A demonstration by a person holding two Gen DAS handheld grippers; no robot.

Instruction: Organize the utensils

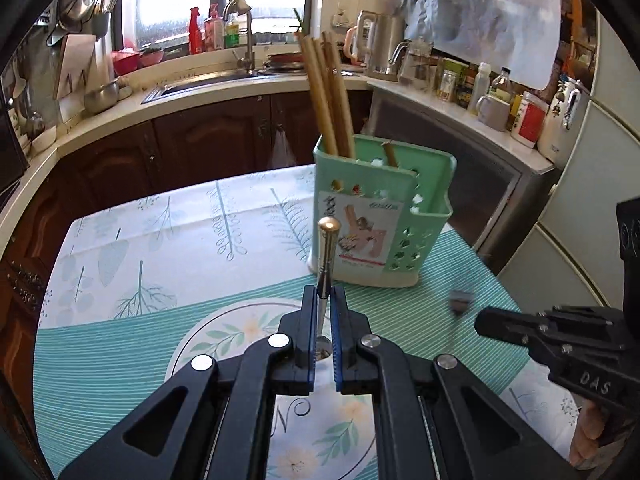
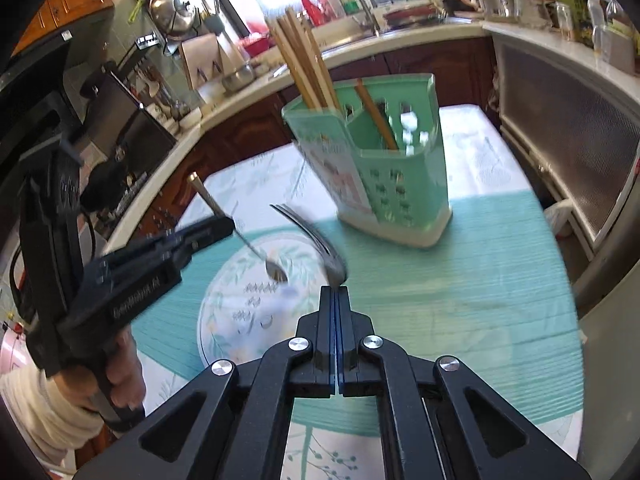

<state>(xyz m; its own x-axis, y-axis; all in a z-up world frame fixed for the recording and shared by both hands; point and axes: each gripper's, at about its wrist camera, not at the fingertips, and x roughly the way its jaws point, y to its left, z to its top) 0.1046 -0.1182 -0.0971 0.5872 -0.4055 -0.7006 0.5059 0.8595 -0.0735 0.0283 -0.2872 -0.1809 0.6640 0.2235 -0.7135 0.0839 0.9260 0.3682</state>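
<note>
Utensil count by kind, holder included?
Spoon: 1
Fork: 1
Chopsticks: about 5, the bundle overlaps
Green utensil holder: 1
Total: about 8

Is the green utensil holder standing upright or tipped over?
Upright. The green utensil holder stands on its base on the tablecloth, open top up, with chopsticks sticking out.

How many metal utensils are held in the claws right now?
2. A spoon is clamped in the left claw, handle pointing up. A fork is in the right claw, tines away from it. Both are off the table, near the green utensil holder.
</note>
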